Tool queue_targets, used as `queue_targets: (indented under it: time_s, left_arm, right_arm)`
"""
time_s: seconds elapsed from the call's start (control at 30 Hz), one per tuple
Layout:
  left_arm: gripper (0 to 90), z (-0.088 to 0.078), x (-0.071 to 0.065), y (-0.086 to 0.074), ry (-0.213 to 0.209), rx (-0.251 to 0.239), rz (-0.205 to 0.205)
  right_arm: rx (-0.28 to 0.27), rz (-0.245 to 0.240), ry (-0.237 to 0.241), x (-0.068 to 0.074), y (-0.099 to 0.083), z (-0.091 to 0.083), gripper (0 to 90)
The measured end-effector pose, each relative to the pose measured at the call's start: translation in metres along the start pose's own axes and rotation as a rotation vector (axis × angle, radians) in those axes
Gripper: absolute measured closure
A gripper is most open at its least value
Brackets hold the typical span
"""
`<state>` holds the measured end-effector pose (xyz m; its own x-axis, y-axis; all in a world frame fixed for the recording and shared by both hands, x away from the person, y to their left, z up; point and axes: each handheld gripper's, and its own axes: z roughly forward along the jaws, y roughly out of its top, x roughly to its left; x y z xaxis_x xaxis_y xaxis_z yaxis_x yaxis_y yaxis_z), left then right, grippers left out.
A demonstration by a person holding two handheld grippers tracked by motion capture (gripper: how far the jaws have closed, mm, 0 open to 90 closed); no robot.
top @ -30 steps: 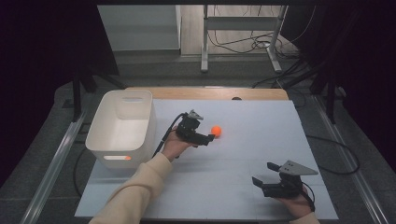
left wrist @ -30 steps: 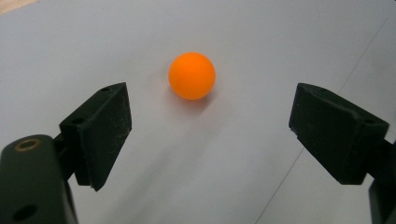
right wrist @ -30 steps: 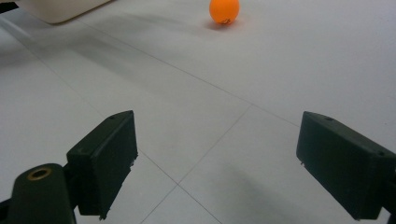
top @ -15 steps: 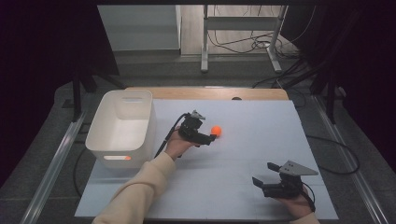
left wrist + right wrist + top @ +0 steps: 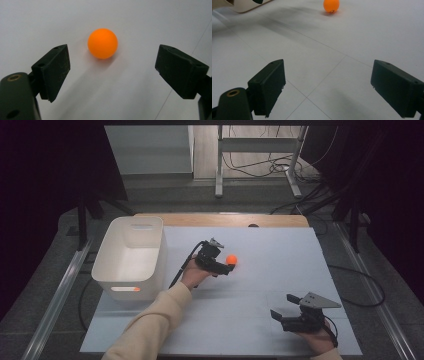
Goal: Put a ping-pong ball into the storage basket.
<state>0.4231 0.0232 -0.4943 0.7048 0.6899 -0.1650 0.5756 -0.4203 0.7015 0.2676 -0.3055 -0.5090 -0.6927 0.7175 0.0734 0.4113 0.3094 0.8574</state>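
While the orange ball rests on the bench just ahead of the left gripper, its wide, empty jaws should advance until they flank it, then close gently so it cannot roll.

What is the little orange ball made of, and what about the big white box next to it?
The orange ball looks like smooth matte plastic, probably a ping-pong ball: even colour, soft glow, no hard shine. The white box looks like moulded plastic too: thin smooth walls, rounded corners and a cut-out handle slot. Neither can be told for sure by look alone.
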Motion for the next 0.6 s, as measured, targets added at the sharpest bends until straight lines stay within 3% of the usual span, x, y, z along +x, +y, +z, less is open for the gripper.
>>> queue_targets:
  time_s: [0.6]
  left_arm:
    - [13.6,0.024,0.003,0.003,0.023,0.025,0.015]
  right_arm:
    - [0.0,0.005,0.002,0.001,-0.001,-0.001,12.9]
